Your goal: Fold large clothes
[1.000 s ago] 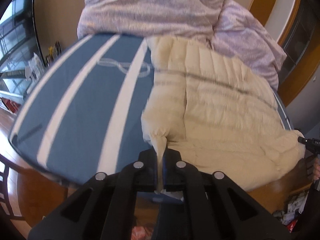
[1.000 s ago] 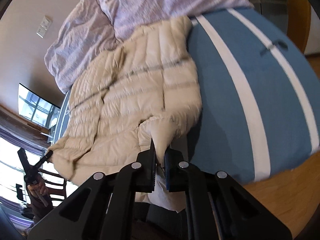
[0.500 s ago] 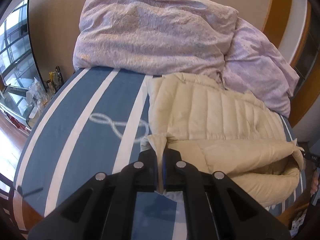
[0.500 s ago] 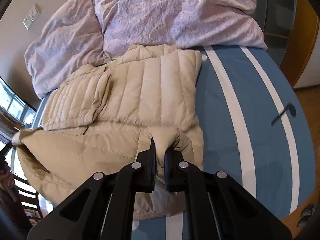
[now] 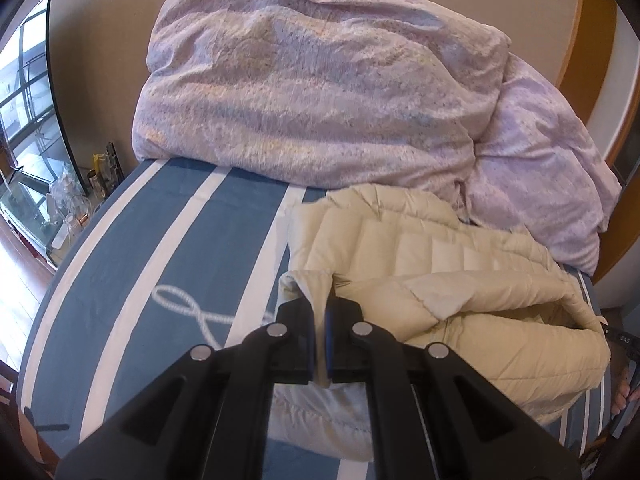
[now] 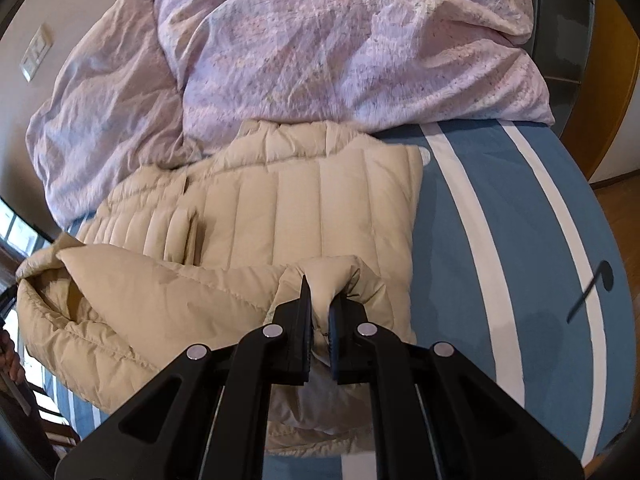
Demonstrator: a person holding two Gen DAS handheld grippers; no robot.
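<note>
Domestic bedroom. A bed (image 5: pixel 132 264) fills both views, made up with a blue cover bearing white lengthwise stripes and a white rope-knot motif (image 5: pixel 188 304). A crumpled lilac duvet (image 5: pixel 320 92) and a matching pillow (image 5: pixel 548 168) are heaped at the head of the bed against a plain beige wall (image 5: pixel 104 20). A cream quilted puffer jacket (image 6: pixel 304 200) lies on the cover. Beside the bed, a low surface carries bottles and glassware (image 5: pixel 76 200) next to a large window (image 5: pixel 24 92). Wooden flooring (image 6: pixel 616 196), wood door trim (image 5: pixel 592 16) and a wall switch plate (image 6: pixel 36 52) complete the household setting.
</note>
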